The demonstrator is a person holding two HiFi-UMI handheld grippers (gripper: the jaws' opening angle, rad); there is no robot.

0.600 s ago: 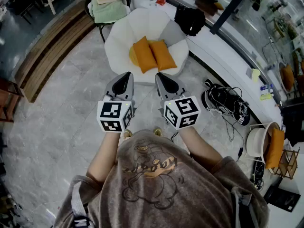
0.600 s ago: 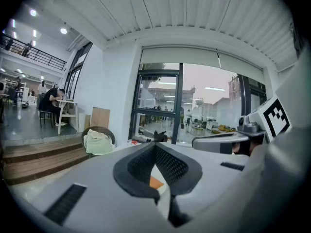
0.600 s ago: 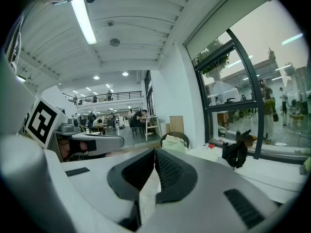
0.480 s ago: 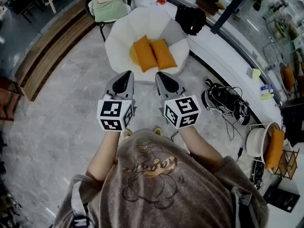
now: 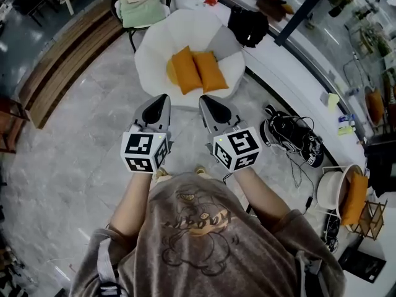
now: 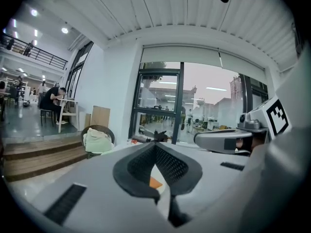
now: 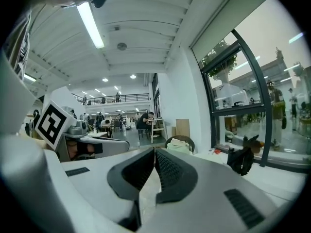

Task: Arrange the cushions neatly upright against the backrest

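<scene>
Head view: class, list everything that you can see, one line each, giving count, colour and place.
Armchair: one, white, on the grey floor ahead.
Cushions: two, orange, lying side by side on the armchair's seat.
Folded cloth: one pile, pale green, on a dark chair beyond the armchair.
Bag: one, black, on the white ledge right of the armchair.
Spare cushion: one, orange, in a white tub, far right.
Steps: brown wood, left.
Left gripper, right gripper: two, grey, shut, empty, side by side.

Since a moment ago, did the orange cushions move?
No. The cushions lie side by side in the same spot on the white chair, in the middle of its seat, just as before.
</scene>
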